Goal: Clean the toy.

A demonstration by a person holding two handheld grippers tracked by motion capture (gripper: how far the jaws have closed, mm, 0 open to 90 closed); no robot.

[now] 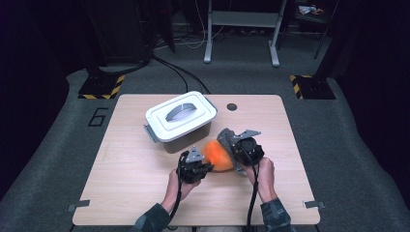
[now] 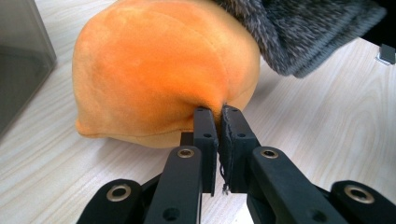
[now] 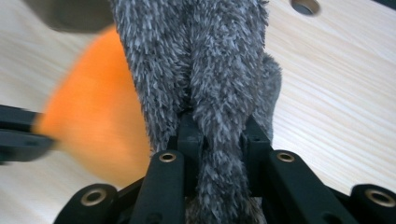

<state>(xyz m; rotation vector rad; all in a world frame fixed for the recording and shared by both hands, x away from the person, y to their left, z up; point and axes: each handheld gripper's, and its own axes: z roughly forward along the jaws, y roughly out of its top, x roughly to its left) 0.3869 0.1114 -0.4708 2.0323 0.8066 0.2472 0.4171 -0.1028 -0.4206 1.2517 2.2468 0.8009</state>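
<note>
Left tool (image 2: 218,112) pinches orange plush (image 2: 159,70); right tool (image 3: 219,133) clamps grey fur (image 3: 205,56); lidded box (image 1: 181,118) seen from above.

A light wooden tabletop (image 1: 145,193) stands on grey carpet (image 1: 348,145). Far off, white metal frame legs (image 1: 241,29) rise in darkness, black cables (image 1: 181,72) trail across the floor, and yellow-black striped plates (image 1: 101,87) sit left and right.

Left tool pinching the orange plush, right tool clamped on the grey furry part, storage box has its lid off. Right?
Not quite: the high view shows the storage box with its lid on. The rest holds: the left tool pinches the orange plush, the right tool clamps the grey furry part.
</note>
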